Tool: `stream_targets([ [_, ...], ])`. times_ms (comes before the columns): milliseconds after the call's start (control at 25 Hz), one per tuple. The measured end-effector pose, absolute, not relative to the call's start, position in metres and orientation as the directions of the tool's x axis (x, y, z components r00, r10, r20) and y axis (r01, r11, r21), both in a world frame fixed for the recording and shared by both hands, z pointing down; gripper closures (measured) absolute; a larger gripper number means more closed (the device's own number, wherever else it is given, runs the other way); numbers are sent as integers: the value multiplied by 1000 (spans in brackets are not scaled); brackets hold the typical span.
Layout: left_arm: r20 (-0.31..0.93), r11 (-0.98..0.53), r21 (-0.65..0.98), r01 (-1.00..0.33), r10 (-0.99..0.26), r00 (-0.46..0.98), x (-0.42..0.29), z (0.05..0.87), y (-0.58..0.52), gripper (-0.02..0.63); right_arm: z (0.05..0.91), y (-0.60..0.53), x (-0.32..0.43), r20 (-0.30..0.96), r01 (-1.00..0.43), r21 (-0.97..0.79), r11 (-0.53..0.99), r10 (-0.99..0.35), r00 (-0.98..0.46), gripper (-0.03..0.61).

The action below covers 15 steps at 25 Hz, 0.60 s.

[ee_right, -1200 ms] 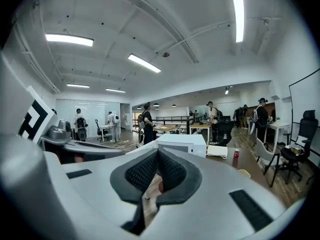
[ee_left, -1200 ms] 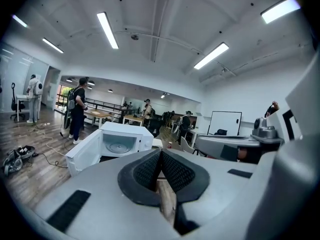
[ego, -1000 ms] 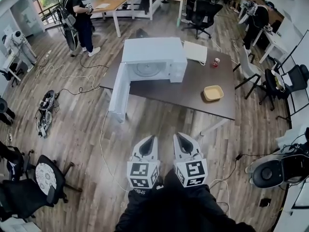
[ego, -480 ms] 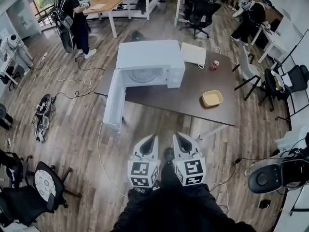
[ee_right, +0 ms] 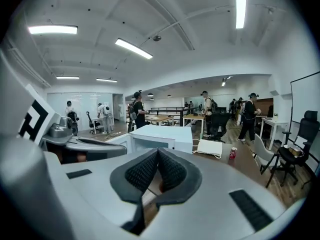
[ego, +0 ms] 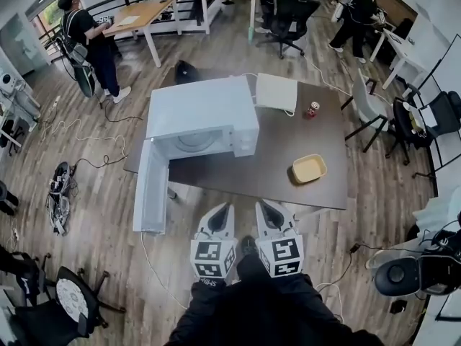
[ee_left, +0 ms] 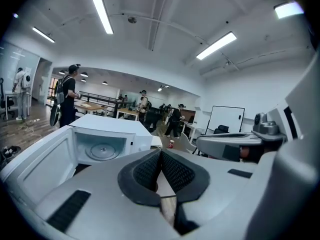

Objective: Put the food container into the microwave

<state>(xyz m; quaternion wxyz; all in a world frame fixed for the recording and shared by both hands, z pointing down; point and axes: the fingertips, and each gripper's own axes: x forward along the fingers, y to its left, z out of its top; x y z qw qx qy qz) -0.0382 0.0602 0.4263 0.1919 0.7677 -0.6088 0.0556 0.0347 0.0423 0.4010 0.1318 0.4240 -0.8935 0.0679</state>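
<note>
While lying at 4 o'clock from open microwave: food container, shallow, yellow, empty. Left gripper, right gripper: side by side at 6 o'clock, jaws pressed together, nothing held.

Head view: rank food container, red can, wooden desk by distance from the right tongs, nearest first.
1. food container: ahead-right of the right tongs, near side of the table.
2. red can: table's far side.
3. wooden desk: far back, left.

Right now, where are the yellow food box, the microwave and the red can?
yellow food container [ego: 309, 169]: head view, middle of its inside.
microwave [ego: 202, 110]: head view, its flat top.
red can [ego: 312, 109]: head view, its side.
</note>
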Motion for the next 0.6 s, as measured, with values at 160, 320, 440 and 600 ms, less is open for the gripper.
stream_targets([
  [160,327,-198,229,-953,-906,267,-22,431,1,581,410,-12,54,314,-787,-14,617,-745,-589,555],
  [320,346,-209,228,-951,-895,280,-3,442,-41,581,422,-53,75,337,-800,-26,599,-749,-571,555],
  [440,369,-225,225,-948,-881,297,8,454,-62,581,437,-73,88,371,-814,-28,580,-750,-548,555],
  [600,405,-249,232,-940,-854,326,24,478,-82,581,468,-91,112,431,-841,-33,540,-751,-500,555],
])
